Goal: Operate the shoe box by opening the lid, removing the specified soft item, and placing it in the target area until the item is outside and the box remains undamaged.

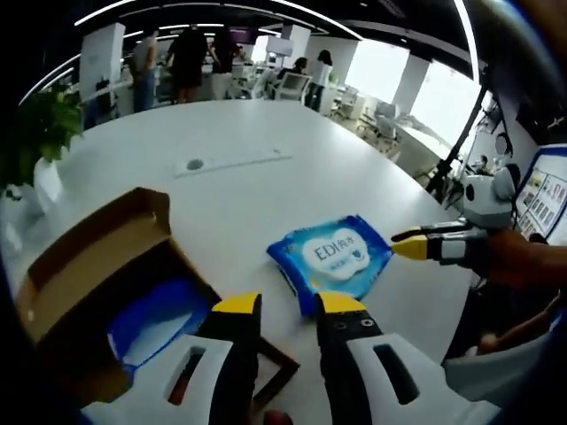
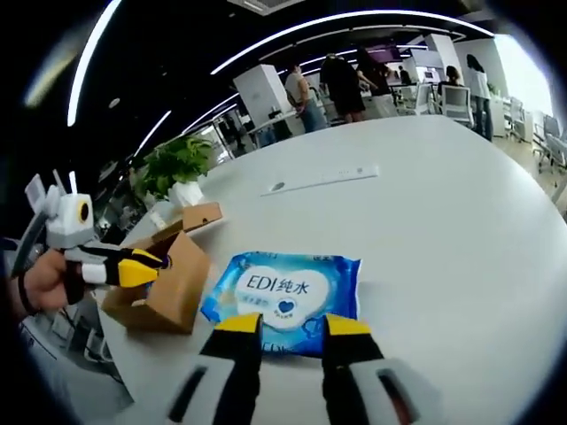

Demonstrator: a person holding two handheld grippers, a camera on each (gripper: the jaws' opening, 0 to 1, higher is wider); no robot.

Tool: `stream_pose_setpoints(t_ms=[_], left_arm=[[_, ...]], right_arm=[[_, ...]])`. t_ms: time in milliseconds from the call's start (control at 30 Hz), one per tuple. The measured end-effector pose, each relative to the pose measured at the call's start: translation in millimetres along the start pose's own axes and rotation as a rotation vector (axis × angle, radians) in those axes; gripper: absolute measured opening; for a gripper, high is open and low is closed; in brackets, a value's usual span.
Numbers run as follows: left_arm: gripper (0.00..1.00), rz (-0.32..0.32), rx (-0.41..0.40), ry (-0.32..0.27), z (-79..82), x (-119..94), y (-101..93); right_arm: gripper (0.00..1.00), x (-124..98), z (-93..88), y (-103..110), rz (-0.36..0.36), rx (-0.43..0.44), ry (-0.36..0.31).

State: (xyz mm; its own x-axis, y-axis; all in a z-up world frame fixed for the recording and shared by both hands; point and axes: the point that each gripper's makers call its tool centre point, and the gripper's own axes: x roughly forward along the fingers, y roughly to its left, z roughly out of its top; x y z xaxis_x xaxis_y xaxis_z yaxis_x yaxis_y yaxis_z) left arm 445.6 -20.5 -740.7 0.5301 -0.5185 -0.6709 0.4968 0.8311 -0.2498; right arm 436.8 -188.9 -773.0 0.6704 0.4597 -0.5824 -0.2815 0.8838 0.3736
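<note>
A blue soft pack of wipes (image 1: 330, 258) lies flat on the white table (image 1: 266, 186), outside the box. To its left stands the brown cardboard shoe box (image 1: 97, 266), lid flaps up, with something blue (image 1: 155, 319) inside. My left gripper (image 1: 288, 305) is open just short of the pack's near corner, nothing between its jaws. My right gripper (image 1: 412, 246) comes in from the right, its yellow tip close to the pack's right edge. In the right gripper view the pack (image 2: 283, 292) lies just ahead of my open right gripper (image 2: 293, 325). The box (image 2: 164, 279) and left gripper (image 2: 133, 264) are at left.
A potted plant (image 2: 177, 168) stands beyond the box near the table edge. A long flat cable cover (image 1: 232, 162) is set into the table's middle. People and office chairs (image 1: 292, 84) are at the far end. A screen (image 1: 545, 199) stands at right.
</note>
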Motion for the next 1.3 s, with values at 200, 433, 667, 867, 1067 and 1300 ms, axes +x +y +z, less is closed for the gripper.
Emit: stream_pose_setpoints(t_ms=[200,433,667,867,1067,1300], left_arm=[[0.27,0.004,-0.008,-0.025,-4.0,-18.1,10.5],[0.29,0.018,-0.019,-0.050,-9.9,-37.6,25.1],[0.31,0.030,-0.017,-0.085,-13.1,-59.5,35.6],[0.31,0.040,-0.027,-0.101,-18.2,-76.4,48.4],[0.34,0.046,-0.046,-0.112,-28.1,-92.1,56.5],[0.36,0.056,-0.060,-0.117,-38.8,-108.5,69.6]], right_arm=[[0.27,2.1,-1.5,20.8,0.036,-0.033,0.003],[0.29,-1.2,4.1,38.4,0.056,-0.063,-0.011],[0.33,2.1,8.7,51.2,0.086,-0.083,-0.022],[0.35,3.6,7.3,67.1,0.108,-0.101,-0.021],[0.37,6.6,4.6,86.5,0.128,-0.124,-0.010],[0.39,9.7,5.2,107.7,0.145,-0.151,-0.006]])
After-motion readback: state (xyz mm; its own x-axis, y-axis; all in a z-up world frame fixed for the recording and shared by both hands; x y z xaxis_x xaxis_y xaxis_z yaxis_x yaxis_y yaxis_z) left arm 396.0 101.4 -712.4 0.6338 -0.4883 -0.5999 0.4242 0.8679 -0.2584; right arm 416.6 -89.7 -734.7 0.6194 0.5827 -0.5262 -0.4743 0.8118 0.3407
